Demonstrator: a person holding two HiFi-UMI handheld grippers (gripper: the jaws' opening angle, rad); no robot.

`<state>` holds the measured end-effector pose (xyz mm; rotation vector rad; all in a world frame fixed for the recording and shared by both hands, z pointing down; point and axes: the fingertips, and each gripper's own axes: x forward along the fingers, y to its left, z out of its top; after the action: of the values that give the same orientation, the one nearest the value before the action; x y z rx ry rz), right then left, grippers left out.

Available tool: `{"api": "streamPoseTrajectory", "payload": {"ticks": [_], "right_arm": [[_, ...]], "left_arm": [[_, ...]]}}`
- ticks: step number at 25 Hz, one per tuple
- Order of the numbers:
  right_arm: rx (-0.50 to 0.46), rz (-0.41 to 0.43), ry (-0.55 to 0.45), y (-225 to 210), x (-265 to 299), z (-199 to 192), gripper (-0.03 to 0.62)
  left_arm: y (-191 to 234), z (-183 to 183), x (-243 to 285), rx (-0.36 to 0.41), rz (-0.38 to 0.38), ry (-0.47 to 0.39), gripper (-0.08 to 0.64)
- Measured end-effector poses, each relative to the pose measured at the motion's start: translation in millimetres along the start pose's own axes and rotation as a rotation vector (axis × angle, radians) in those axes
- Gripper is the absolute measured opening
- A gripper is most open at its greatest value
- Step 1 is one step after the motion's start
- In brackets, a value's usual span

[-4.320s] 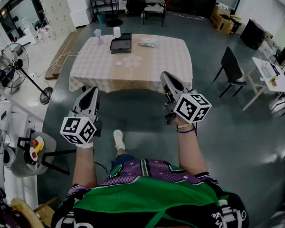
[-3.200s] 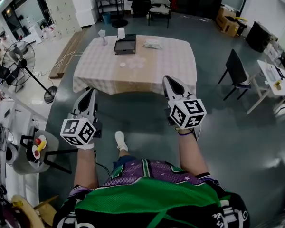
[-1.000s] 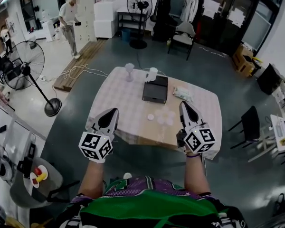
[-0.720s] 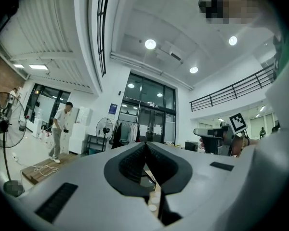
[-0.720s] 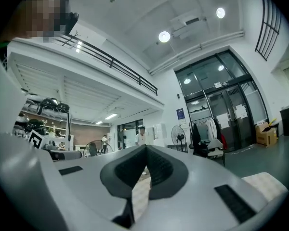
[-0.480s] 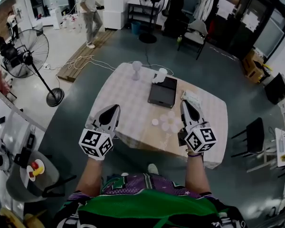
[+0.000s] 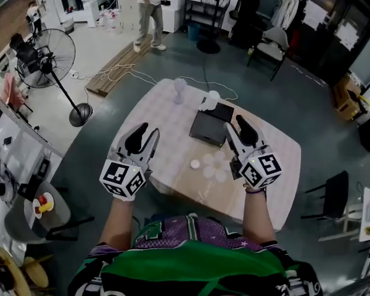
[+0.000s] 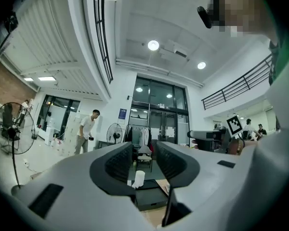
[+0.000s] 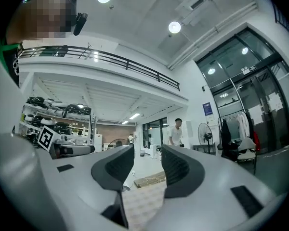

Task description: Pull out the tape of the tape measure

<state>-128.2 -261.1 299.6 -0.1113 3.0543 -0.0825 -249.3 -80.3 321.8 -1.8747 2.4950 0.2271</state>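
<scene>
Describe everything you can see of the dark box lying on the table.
The dark box is a flat, rectangular case, dark grey to black with a matte look. It lies level on the checked tablecloth, toward the table's far side and turned slightly askew to its edges. A white cup stands just beyond it; whether they touch cannot be told. Nothing rests on top, and whether it is open cannot be made out.

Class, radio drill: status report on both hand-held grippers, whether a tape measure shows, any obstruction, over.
Left hand-held gripper and right hand-held gripper: jaws just been opening, nothing between. Tape measure not made out on table. Black box ahead, nothing blocking.
</scene>
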Motion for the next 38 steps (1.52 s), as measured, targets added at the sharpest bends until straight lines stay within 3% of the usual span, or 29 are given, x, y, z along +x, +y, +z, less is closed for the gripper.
{"api": "streamPoseTrajectory", "payload": {"ticks": [3, 14, 29, 38], "right_arm": [[-0.003, 0.081, 0.04, -10, 2, -14, 0.234], [-0.086, 0.23, 0.257, -47, -4, -99, 0.256], [-0.087, 0.403, 0.539, -46, -11, -245, 0.256], [-0.149, 0.533, 0.681, -37, 0, -328, 0.256]], "left_arm": [[-10, -12, 13, 0.014, -0.001, 0.019, 0.233], [-33, -75, 35, 0.018, 0.075, 0.124, 0.235], [-44, -136, 36, -0.006, 0.168, 0.198, 0.235], [-53, -166, 50, 0.003, 0.179, 0.234, 0.235]]}}
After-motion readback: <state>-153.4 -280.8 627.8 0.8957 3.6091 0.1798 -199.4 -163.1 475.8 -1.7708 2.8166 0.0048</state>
